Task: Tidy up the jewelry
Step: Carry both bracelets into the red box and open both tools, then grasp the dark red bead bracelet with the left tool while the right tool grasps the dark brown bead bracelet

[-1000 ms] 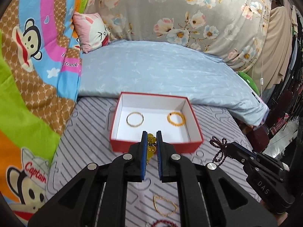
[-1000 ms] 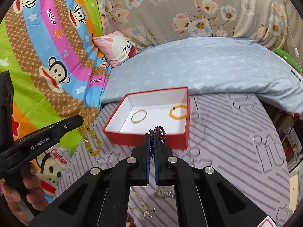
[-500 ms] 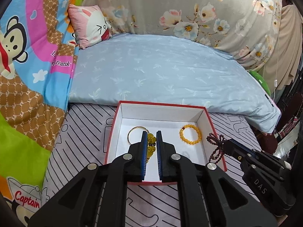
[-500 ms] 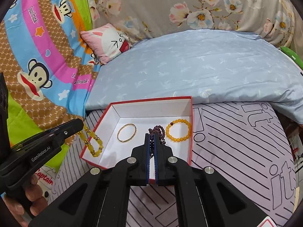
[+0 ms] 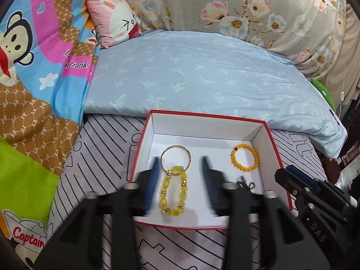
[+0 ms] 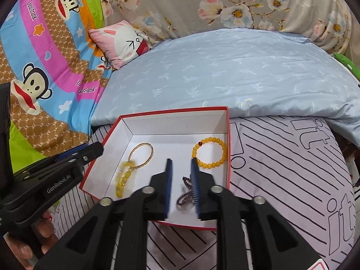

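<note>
A red box with a white inside (image 5: 265,132) (image 6: 227,135) lies on the striped mat. In it lie a gold bangle (image 5: 176,157) (image 6: 142,155), an orange bead bracelet (image 5: 244,160) (image 6: 210,152), a chunky yellow bead bracelet (image 5: 173,193) (image 6: 124,178) and a dark purple bead bracelet (image 5: 246,184) (image 6: 185,191). My left gripper (image 5: 180,168) is open above the yellow bracelet, which rests on the box floor. My right gripper (image 6: 181,168) is open over the purple bracelet, which lies between its fingers.
A light blue quilt (image 5: 202,76) lies behind the box. A cartoon monkey blanket (image 5: 33,67) and a pink pillow (image 5: 112,20) are at the left. The striped mat (image 6: 292,168) extends to the right of the box.
Both grippers moved forward over the box and opened. The yellow bracelet and the purple bracelet dropped out of the jaws onto the box floor.
</note>
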Action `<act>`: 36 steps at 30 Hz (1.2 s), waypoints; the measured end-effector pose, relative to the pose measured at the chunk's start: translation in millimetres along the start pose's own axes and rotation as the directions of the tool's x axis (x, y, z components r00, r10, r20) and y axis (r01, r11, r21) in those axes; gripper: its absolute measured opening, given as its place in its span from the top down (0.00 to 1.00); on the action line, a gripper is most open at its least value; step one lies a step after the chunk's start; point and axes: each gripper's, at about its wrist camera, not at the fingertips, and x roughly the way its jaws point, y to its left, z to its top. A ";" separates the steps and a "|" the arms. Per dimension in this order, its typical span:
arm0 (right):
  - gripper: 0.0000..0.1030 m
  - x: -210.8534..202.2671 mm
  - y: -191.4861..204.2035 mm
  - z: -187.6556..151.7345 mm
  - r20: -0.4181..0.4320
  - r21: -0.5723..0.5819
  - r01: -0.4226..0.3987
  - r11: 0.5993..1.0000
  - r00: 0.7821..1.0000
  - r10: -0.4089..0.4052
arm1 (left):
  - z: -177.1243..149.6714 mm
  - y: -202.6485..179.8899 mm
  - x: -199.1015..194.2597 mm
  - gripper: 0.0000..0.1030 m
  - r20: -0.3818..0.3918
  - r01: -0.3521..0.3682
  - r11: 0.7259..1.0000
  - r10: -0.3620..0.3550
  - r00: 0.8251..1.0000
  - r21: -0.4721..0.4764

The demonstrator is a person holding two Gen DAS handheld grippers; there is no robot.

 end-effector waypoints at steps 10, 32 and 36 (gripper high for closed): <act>0.67 -37.1 1.7 -9.0 0.043 -0.005 -0.004 1.000 0.999 0.004 | -8.6 -5.5 -27.2 0.49 0.026 -0.019 1.000 0.018 0.999 0.021; 0.63 -126.2 -13.6 -128.7 0.003 0.032 0.037 0.999 0.999 -0.037 | -120.2 1.5 -97.7 0.43 -0.041 -0.007 1.000 0.008 0.999 0.011; 0.63 -136.3 -15.5 -155.7 -0.021 0.032 0.049 0.998 0.999 -0.049 | -152.0 6.7 -103.6 0.43 -0.080 -0.001 1.000 0.001 0.997 0.004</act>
